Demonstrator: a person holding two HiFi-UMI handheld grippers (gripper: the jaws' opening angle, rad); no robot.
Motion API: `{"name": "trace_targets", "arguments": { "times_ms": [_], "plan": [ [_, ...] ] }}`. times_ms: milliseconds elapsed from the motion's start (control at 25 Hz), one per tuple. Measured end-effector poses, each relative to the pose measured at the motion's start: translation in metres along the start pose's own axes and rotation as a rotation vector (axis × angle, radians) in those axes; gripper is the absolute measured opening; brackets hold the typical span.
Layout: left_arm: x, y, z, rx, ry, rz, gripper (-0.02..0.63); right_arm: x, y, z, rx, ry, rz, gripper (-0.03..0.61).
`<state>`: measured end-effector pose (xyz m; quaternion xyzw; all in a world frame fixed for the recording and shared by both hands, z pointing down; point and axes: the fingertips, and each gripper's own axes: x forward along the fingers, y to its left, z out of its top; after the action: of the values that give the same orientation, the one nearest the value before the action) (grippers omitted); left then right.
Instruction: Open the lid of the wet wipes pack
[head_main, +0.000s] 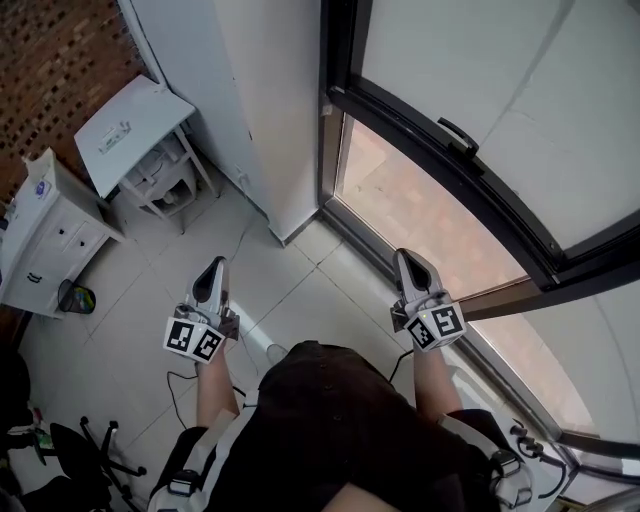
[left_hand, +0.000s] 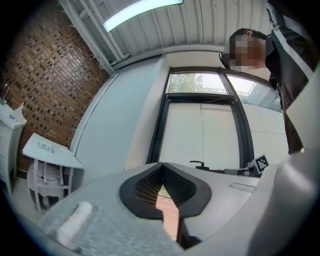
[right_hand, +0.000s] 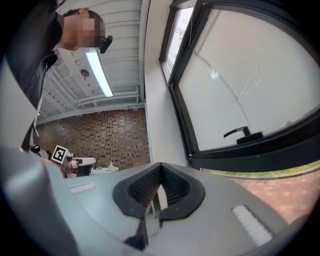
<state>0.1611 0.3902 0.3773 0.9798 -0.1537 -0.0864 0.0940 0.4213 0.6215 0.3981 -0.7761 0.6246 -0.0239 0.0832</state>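
White and flat, a small pack-like item (head_main: 116, 134) lies on the white side table (head_main: 150, 112) near the brick wall (head_main: 60, 50), well apart from both grippers.
It is too small to tell whether it is the wet wipes pack. The left gripper (head_main: 212, 272) and the right gripper (head_main: 410, 262) are held above the pale tiled floor (head_main: 290, 290). Both have smooth grey shells and black ribbed pads, and their jaws are pressed together with nothing between them. A black-framed glass door (head_main: 470, 150) stands on the right.
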Motion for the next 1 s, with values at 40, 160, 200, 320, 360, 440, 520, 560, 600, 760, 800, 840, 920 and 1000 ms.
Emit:
{"name": "trace_targets", "arguments": {
  "times_ms": [40, 160, 200, 320, 360, 440, 520, 560, 600, 760, 800, 840, 920, 1000],
  "plan": [
    [-0.006, 0.008, 0.002, 0.001, -0.005, 0.016, 0.002, 0.007, 0.006, 0.0, -0.001, 0.002, 0.011, 0.0],
    [-0.028, 0.032, 0.004, 0.0, -0.008, 0.068, 0.002, 0.026, 0.024, -0.003, -0.012, 0.014, 0.039, 0.0],
    [-0.035, 0.039, 0.004, -0.004, -0.01, 0.088, 0.002, 0.033, 0.029, -0.004, -0.017, 0.02, 0.052, 0.0],
    [-0.06, 0.06, 0.002, -0.019, -0.015, 0.16, 0.002, 0.055, 0.048, -0.01, -0.024, 0.042, 0.106, 0.0],
    [-0.069, 0.068, 0.001, -0.028, -0.016, 0.189, 0.002, 0.063, 0.056, -0.013, -0.026, 0.049, 0.126, 0.0],
    [-0.085, 0.087, -0.001, -0.046, -0.026, 0.243, 0.002, 0.078, 0.07, -0.016, -0.031, 0.061, 0.162, 0.0],
    [-0.1, 0.104, 0.0, -0.056, -0.039, 0.276, 0.002, 0.094, 0.085, -0.02, -0.033, 0.07, 0.192, 0.0],
    [-0.107, 0.111, 0.001, -0.058, -0.042, 0.288, 0.002, 0.102, 0.093, -0.022, -0.033, 0.074, 0.207, 0.0],
    [-0.114, 0.117, 0.004, -0.06, -0.042, 0.299, 0.002, 0.11, 0.1, -0.025, -0.032, 0.079, 0.221, 0.0],
    [-0.143, 0.144, 0.015, -0.073, -0.052, 0.364, 0.002, 0.145, 0.131, -0.041, -0.026, 0.097, 0.286, 0.0],
    [-0.151, 0.152, 0.019, -0.071, -0.057, 0.382, 0.002, 0.154, 0.142, -0.044, -0.023, 0.098, 0.304, 0.0],
    [-0.16, 0.161, 0.022, -0.064, -0.061, 0.398, 0.002, 0.164, 0.154, -0.047, -0.021, 0.101, 0.321, 0.0],
    [-0.178, 0.176, 0.025, -0.045, -0.057, 0.423, 0.002, 0.181, 0.177, -0.055, -0.017, 0.107, 0.35, 0.0],
    [-0.195, 0.188, 0.027, -0.029, -0.048, 0.441, 0.002, 0.194, 0.198, -0.062, -0.01, 0.109, 0.375, 0.0]
  ]
}}
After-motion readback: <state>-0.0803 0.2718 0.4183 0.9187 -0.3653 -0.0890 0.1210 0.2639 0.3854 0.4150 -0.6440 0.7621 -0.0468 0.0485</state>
